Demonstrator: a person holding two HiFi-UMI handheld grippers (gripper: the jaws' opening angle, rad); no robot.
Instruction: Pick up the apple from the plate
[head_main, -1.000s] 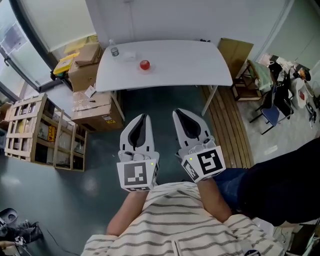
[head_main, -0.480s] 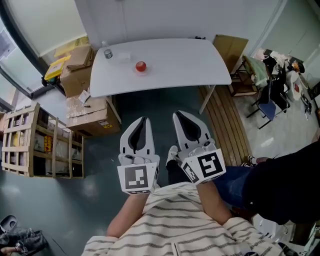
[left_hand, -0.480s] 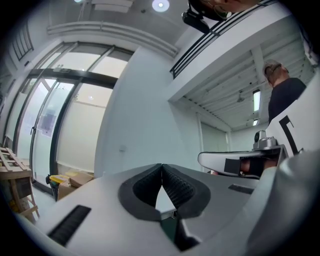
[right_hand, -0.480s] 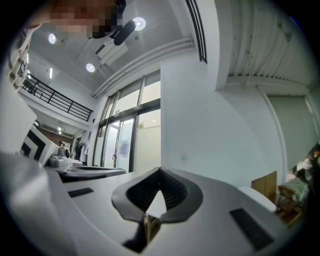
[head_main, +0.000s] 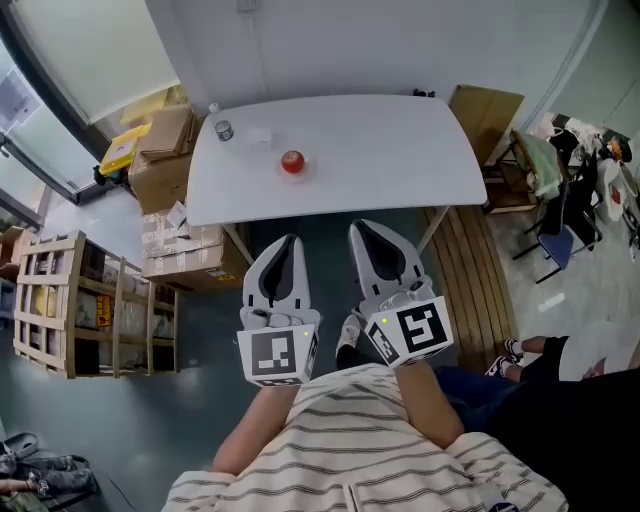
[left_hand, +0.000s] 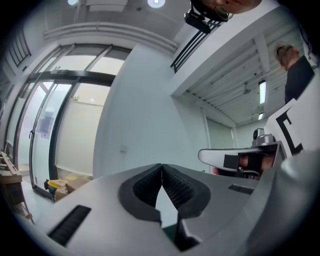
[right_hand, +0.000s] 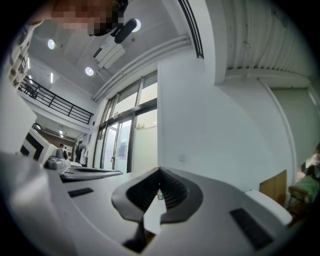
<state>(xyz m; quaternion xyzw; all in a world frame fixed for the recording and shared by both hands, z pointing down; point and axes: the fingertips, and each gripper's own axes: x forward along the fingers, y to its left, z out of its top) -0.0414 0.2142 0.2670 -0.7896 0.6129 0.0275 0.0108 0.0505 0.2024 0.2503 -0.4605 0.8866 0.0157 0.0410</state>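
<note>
Left gripper (head_main: 289, 240) and right gripper (head_main: 361, 229) are closed, empty (apple (head_main: 292, 161) seemingly plated, well apart).

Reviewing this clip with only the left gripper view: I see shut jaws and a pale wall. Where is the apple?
Observer: In the head view the apple sits on the white table, well ahead of the left tool and apart from it.
Operator: And the other tool?
Observer: The right tool is held beside the left one. Its own view shows the jaws together with nothing between them.
Operator: Anything else near the apple?
Observer: A small can stands toward the table's far left corner.
</note>
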